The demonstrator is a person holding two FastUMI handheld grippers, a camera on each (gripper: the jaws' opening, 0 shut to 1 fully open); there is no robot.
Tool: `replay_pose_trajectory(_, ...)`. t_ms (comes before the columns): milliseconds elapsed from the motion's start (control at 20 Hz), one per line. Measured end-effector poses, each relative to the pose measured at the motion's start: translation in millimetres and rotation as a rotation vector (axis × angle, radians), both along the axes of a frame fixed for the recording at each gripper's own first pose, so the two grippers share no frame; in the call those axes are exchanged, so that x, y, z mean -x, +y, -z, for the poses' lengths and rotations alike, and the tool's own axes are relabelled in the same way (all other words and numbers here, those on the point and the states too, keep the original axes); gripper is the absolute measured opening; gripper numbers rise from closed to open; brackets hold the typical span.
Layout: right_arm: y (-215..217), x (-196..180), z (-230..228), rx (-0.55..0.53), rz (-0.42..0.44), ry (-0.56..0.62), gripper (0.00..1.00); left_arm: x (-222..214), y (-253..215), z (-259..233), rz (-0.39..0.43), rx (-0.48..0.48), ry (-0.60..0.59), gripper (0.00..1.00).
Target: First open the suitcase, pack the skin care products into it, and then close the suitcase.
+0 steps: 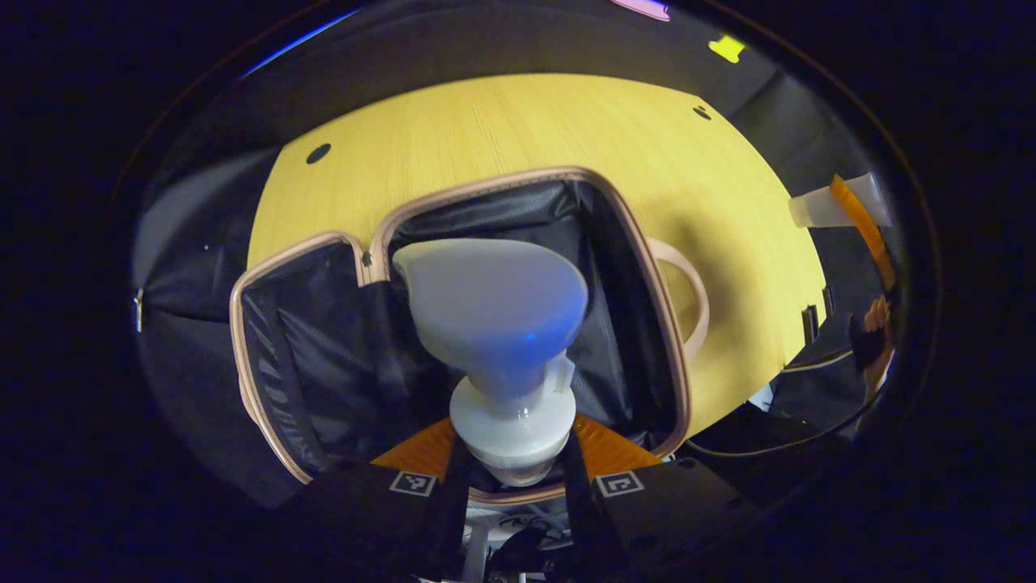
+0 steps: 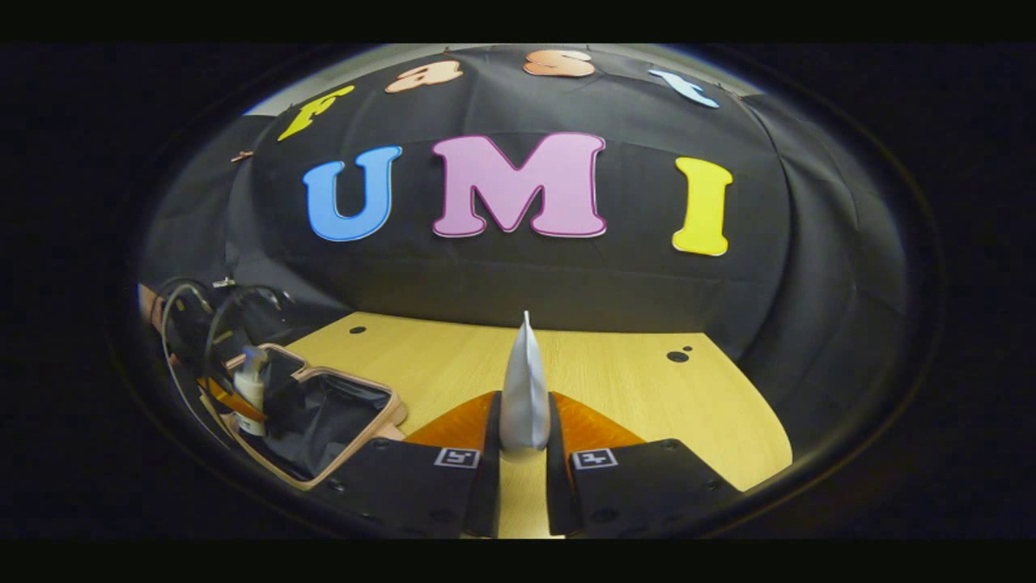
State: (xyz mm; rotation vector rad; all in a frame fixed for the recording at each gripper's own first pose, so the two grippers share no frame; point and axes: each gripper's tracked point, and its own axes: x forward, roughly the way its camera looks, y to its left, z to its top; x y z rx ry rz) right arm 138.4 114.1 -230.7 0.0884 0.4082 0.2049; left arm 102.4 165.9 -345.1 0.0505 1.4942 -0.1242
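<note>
Packing step under way. Left gripper [image 1: 511,474]: fingers closed on the neck of a white pump bottle [image 1: 498,324], held over the open, black-lined suitcase with beige trim [image 1: 324,348] on the yellow wooden tabletop [image 1: 502,129]. Next: lower, release inside. Right gripper [image 2: 522,453]: fingers clamped on a silver-white squeeze tube [image 2: 524,389], above bare tabletop, well clear of the suitcase; it probably goes in second.

Both fisheyes sharing suitcase [image 1: 518,340], table [image 2: 615,380]
</note>
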Motion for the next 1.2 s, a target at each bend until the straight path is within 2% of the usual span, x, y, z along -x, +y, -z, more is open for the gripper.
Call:
replay_pose_trajectory(50,1,4,-4,0.001,0.004,-0.007,0.26,4,5,13,-0.027,-0.013,0.046,0.57)
replay_pose_trajectory(250,3,28,-11,0.010,0.024,0.005,0.26,20,12,51,-0.044,-0.027,0.199,0.57)
replay_pose_trajectory(350,4,40,-9,0.032,0.027,0.021,0.26,18,4,67,-0.069,-0.010,0.198,0.58)
replay_pose_trajectory(500,8,50,-6,0.076,0.027,0.034,0.26,16,1,79,-0.047,0.021,0.142,0.61)
replay_pose_trajectory(550,15,53,-4,0.072,0.016,0.048,0.26,12,0,78,-0.041,0.028,0.102,0.65)
replay_pose_trajectory(600,23,55,-5,0.071,0.001,0.056,0.26,9,-5,74,-0.040,0.048,0.057,0.60)
replay_pose_trajectory(650,32,55,-7,0.072,-0.017,0.061,0.26,0,-11,63,-0.043,0.070,-0.006,0.67)
replay_pose_trajectory(700,42,53,-10,0.074,-0.038,0.062,0.26,-7,-12,53,-0.036,0.074,-0.088,0.87)
replay_pose_trajectory(750,54,50,-15,0.078,-0.062,0.054,0.26,-23,-6,39,-0.018,0.035,-0.209,0.96)
replay_pose_trajectory(850,80,40,-20,0.068,-0.110,0.048,0.27,-47,23,-2,0.013,-0.075,-0.472,0.99)
replay_pose_trajectory(950,114,34,-20,0.041,-0.172,0.078,0.26,-46,44,-52,-0.043,-0.085,-0.663,0.98)
replay_pose_trajectory(1050,155,34,-9,-0.012,-0.260,0.169,0.26,-25,65,-91,-0.152,-0.054,-0.764,0.98)
replay_pose_trajectory(1100,179,37,3,-0.051,-0.303,0.254,0.29,-13,78,-102,-0.200,-0.030,-0.789,0.98)
replay_pose_trajectory(1200,219,57,27,-0.153,-0.346,0.471,0.26,11,111,-117,-0.286,-0.023,-0.846,0.99)
